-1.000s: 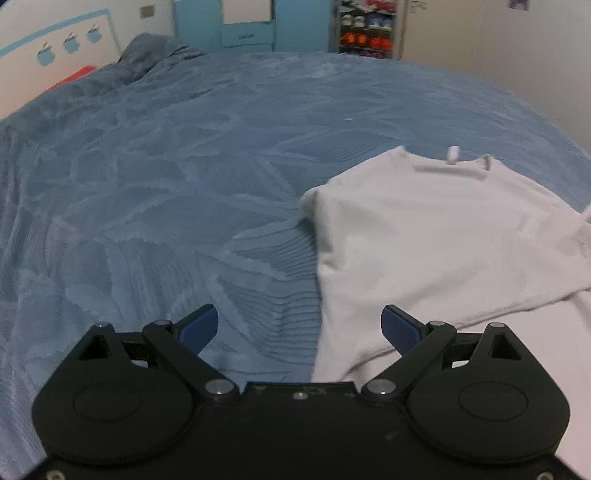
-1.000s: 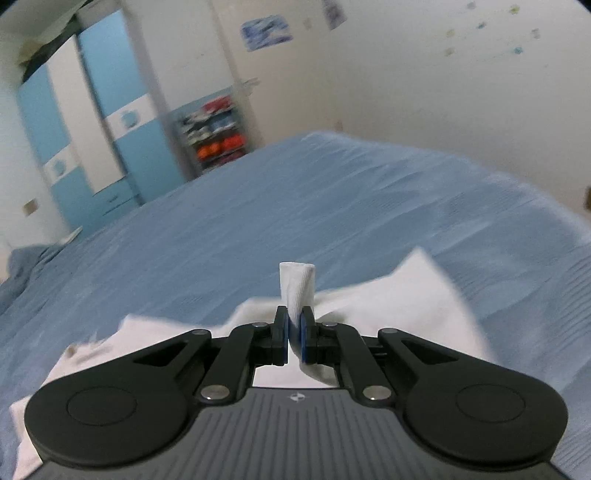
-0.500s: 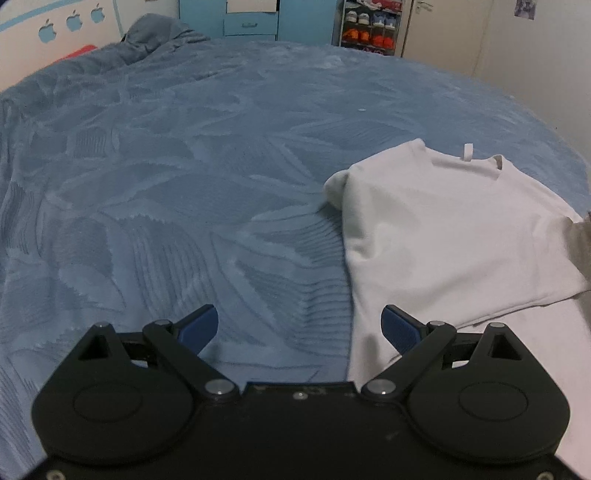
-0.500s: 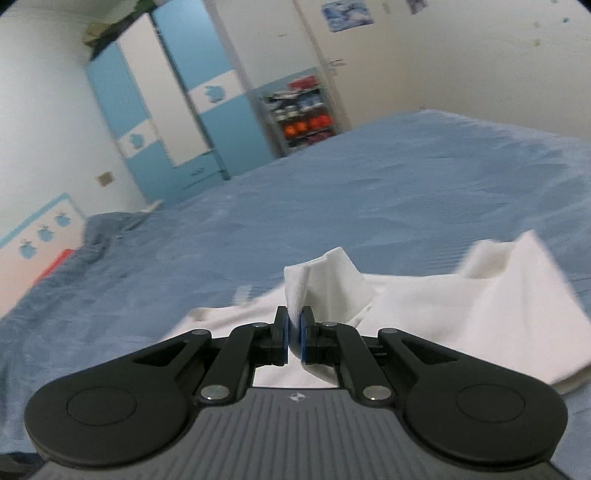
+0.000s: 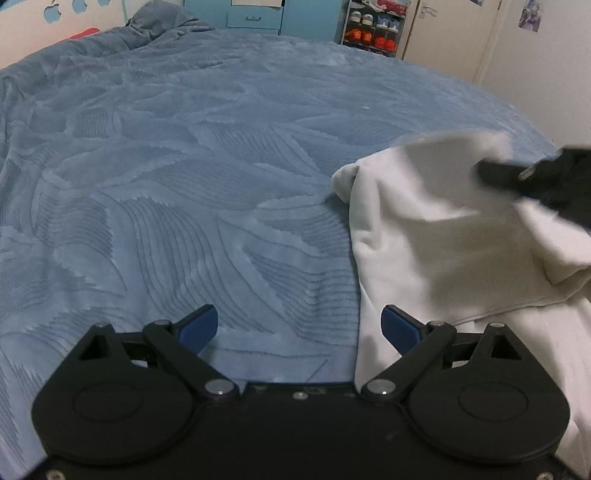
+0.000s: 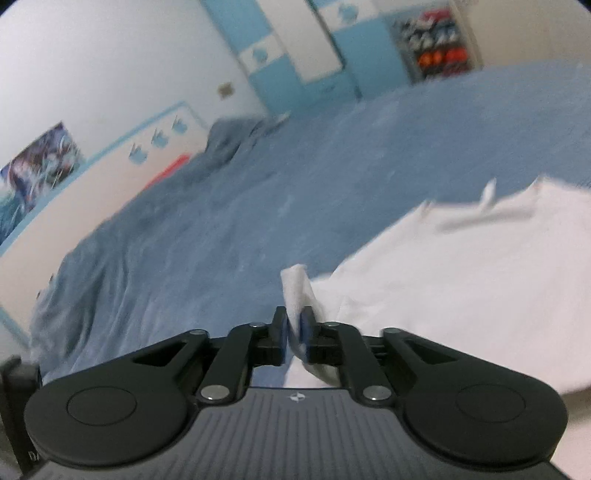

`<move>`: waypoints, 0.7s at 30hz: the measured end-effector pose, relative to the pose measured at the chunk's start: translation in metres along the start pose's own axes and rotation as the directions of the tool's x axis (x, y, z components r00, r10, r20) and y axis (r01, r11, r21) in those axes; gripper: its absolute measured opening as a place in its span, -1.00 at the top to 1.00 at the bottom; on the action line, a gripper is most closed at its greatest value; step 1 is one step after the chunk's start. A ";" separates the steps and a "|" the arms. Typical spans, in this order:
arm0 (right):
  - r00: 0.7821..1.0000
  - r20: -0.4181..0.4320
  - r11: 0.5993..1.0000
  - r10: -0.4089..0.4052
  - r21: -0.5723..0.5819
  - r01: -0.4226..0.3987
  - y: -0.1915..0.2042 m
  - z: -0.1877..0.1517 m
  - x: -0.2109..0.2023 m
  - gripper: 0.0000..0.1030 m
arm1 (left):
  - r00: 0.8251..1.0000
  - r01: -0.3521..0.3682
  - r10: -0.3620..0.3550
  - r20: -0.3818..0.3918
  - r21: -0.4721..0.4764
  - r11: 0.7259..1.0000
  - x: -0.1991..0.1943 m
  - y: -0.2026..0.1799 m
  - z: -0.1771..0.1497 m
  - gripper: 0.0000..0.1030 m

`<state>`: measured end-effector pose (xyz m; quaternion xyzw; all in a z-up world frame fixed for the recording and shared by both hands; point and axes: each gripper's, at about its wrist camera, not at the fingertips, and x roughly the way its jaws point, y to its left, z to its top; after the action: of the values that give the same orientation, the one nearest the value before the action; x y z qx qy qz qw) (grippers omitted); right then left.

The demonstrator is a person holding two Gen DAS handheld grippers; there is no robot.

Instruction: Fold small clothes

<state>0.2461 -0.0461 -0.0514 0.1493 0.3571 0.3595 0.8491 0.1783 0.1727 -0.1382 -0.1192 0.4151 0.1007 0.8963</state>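
Careful: your right gripper (image 6: 293, 328) clenched on thin pinch of white cotton T-shirt (image 5: 424, 236); fast swing could slip it, bunching fold. Left gripper (image 5: 299, 326) spread, empty.

No words, numbers or brand names can be read anywhere; only a few marks show. Blue apple-shaped signs (image 5: 64, 9) stand on the white wall panel behind the bed in the left wrist view; the same row of blue apples (image 6: 159, 142) shows, blurred, on that panel in the right wrist view; a similar blue apple mark (image 6: 258, 55) sits on a white wardrobe door, and another (image 6: 341, 16) on the next door. A small white emblem (image 6: 297, 397) is printed on the body of the right tongs (image 6: 293, 330), too small to make out; the wall posters are too blurred to read.
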 end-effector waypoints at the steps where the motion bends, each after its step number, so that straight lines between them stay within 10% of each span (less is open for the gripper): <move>1: 1.000 -0.022 1.000 -0.001 0.014 0.001 -0.002 -0.003 0.002 0.38 | 1.000 0.001 -0.001 -0.005 -0.001 1.000 0.000 0.000 -0.001 -0.88; 3: 0.999 -0.039 0.999 0.006 0.039 -0.005 -0.008 -0.003 -0.003 0.08 | 1.000 0.006 -0.006 -0.011 0.006 1.000 -0.003 -0.002 -0.002 -0.88; 21: 0.949 0.003 0.946 -0.315 -0.077 0.315 -0.087 -0.019 -0.191 -0.23 | 0.998 0.040 -0.034 -0.047 0.117 0.992 -0.083 -0.031 -0.031 -0.88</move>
<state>0.1834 -0.2434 -0.0143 0.0560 0.3662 0.2335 0.8990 0.1116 0.1270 -0.0897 -0.0760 0.4379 0.0567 0.8940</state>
